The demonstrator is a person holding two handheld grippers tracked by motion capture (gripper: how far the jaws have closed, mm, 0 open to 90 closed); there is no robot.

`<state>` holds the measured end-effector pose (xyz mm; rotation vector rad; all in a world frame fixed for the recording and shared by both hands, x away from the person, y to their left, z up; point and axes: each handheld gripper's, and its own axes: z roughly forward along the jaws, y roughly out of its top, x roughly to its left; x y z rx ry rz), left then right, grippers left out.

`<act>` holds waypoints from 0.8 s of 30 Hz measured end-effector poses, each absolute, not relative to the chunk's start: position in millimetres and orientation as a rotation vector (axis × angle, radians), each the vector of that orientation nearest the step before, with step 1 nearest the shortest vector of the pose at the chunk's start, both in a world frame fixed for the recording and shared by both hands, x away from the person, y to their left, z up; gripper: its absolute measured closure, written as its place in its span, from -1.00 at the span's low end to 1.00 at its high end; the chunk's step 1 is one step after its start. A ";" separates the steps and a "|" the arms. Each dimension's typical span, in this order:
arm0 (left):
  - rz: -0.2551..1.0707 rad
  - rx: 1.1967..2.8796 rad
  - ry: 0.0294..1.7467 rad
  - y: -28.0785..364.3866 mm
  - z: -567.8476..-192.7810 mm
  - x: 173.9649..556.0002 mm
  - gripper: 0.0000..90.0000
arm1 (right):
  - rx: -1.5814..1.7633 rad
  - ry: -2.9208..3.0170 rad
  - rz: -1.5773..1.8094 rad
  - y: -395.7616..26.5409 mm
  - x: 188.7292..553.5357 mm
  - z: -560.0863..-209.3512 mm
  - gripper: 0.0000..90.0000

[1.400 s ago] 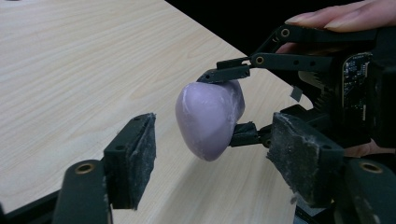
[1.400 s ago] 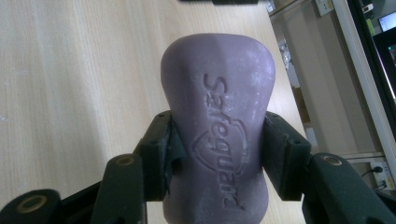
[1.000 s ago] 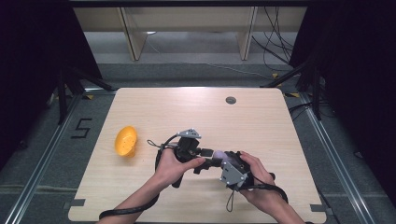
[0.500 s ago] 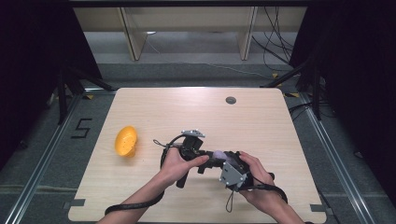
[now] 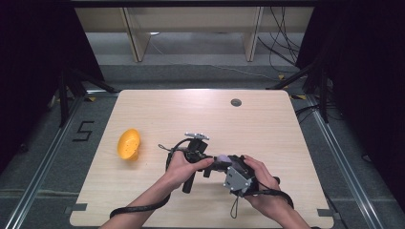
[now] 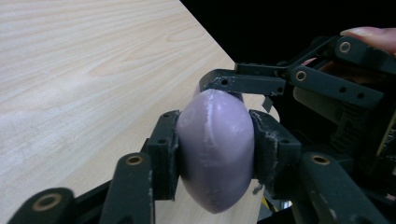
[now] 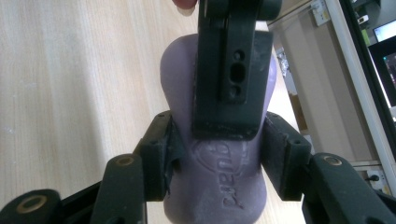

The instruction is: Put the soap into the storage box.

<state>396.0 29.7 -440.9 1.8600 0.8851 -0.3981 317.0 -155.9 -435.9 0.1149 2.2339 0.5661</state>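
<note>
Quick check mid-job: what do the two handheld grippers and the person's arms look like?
Both grippers are black, with linked bar arms, brass-coloured pivot pins and blocky scuffed pads. The left gripper has a pistol-style handle and a trailing black cable; the right gripper carries a grey plate. Forearms are bare, no sleeves.

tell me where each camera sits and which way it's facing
High view: above the person's side, looking forward and down on the table; forearms, both hands, yellow bowl.
Left gripper view: on the left gripper, looking along its jaws, just closed onto the purple soap bar.
Right gripper view: on the right gripper, jaws clamping the same bar.
Both gripper views share the bar and the opposite gripper.
</note>
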 end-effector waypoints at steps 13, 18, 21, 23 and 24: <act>-0.309 1.911 0.849 31.9 -439.2 390.3 0.30 | 0.163 2.240 0.608 -155.7 318.0 -437.7 -0.14; -0.267 1.914 0.807 33.8 -438.1 391.6 0.31 | 0.197 2.224 0.651 -157.2 317.4 -439.2 -0.30; -0.237 1.924 0.808 35.8 -435.9 390.9 0.31 | 0.193 2.222 0.679 -161.4 314.3 -439.9 -0.35; -0.206 1.928 0.813 37.9 -434.6 390.1 0.31 | 0.188 2.225 0.683 -163.3 313.2 -439.5 -0.36; -0.193 1.929 0.810 39.2 -433.9 389.9 0.31 | 0.193 2.221 0.676 -165.3 312.9 -438.8 -0.37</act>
